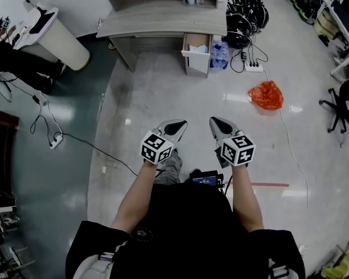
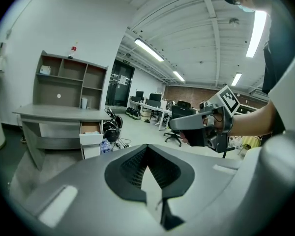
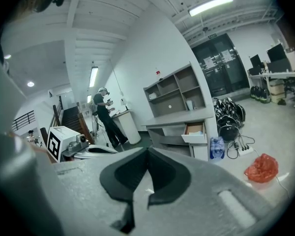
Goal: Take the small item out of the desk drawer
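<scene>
Two grippers: you hold your left gripper [image 1: 177, 124] and right gripper [image 1: 217, 123] side by side in front of you, a gap between them, above the bare floor [image 1: 163, 97].
Left jaws: pressed together, with nothing between them.
Right jaws: together as well, pinching nothing.
Desk: the desk [image 1: 163, 22] stands well ahead of both grippers.
Drawer: the drawer [image 1: 189, 52] at its right end is pulled open; neither gripper is near it.
Small item: a pale item [image 1: 199, 48] lies inside the open drawer, too small for you to tell what it is.
Beside drawer: a pack of water bottles [image 1: 219, 55] stands just to its right.
Off to your right: an orange bag [image 1: 266, 95] lies on the floor, well apart from the right gripper.
</scene>
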`<state>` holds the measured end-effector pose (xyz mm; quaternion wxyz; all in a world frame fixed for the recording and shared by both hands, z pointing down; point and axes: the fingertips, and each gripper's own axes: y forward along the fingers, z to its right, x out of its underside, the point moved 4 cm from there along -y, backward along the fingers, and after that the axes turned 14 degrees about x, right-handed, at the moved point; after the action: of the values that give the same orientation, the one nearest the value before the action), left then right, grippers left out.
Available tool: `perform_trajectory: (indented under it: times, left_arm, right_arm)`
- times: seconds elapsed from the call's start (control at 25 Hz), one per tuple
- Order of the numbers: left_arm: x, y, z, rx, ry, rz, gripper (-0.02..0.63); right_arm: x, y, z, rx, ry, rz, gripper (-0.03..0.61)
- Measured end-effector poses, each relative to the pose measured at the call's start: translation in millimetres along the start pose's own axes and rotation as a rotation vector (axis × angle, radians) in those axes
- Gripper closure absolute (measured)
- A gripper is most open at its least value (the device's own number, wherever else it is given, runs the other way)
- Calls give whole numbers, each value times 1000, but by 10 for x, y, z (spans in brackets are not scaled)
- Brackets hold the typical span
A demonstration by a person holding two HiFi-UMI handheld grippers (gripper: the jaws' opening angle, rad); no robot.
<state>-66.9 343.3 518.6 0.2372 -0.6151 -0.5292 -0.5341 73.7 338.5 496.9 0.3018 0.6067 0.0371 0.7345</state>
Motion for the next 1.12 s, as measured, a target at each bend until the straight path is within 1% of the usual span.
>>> perform_trajectory:
  times: [0.12,0.32,0.84,1.12]
  left_arm:
    - [17,29,-55,8,-11,-3,612]
    - [-23,73,-214,29,-5,8,612]
    - [-243,188,-994,70,-30,17,612]
    - [-426,294,-1444,111,-26,19,612]
  right_arm:
    - [-9,55,34,4,6,-7,580]
    - [-84,179,56,23,-2,1,580]
    - [-347,802,122,68,-10,-35,580]
    - [-569,1186,196,108,-6,-36,580]
